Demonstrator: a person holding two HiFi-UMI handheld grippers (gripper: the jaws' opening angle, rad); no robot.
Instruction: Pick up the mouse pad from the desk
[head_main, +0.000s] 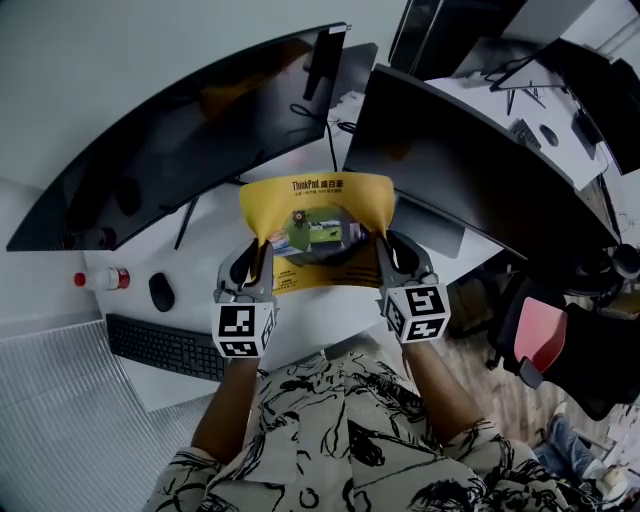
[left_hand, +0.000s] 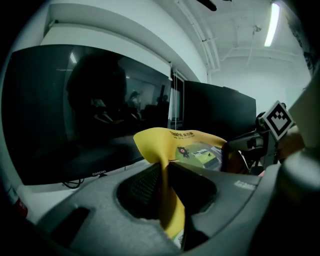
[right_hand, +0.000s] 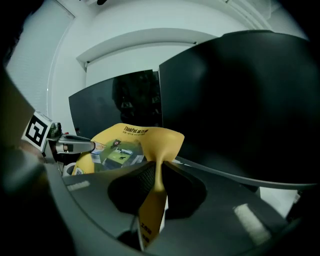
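The yellow mouse pad (head_main: 318, 222) with a printed picture hangs in the air over the white desk (head_main: 310, 310), sagging between both grippers. My left gripper (head_main: 257, 250) is shut on the pad's left edge, and my right gripper (head_main: 383, 245) is shut on its right edge. In the left gripper view the yellow pad (left_hand: 167, 150) is pinched between the jaws of the left gripper (left_hand: 165, 170), with the other gripper's marker cube (left_hand: 277, 119) at the right. In the right gripper view the pad (right_hand: 145, 142) folds into the jaws of the right gripper (right_hand: 157, 172).
Two large dark monitors (head_main: 190, 140) (head_main: 470, 160) stand behind the pad. A black keyboard (head_main: 165, 345), a black mouse (head_main: 161, 291) and a small bottle with a red label (head_main: 100, 279) lie at the left. An office chair (head_main: 545, 335) is at the right.
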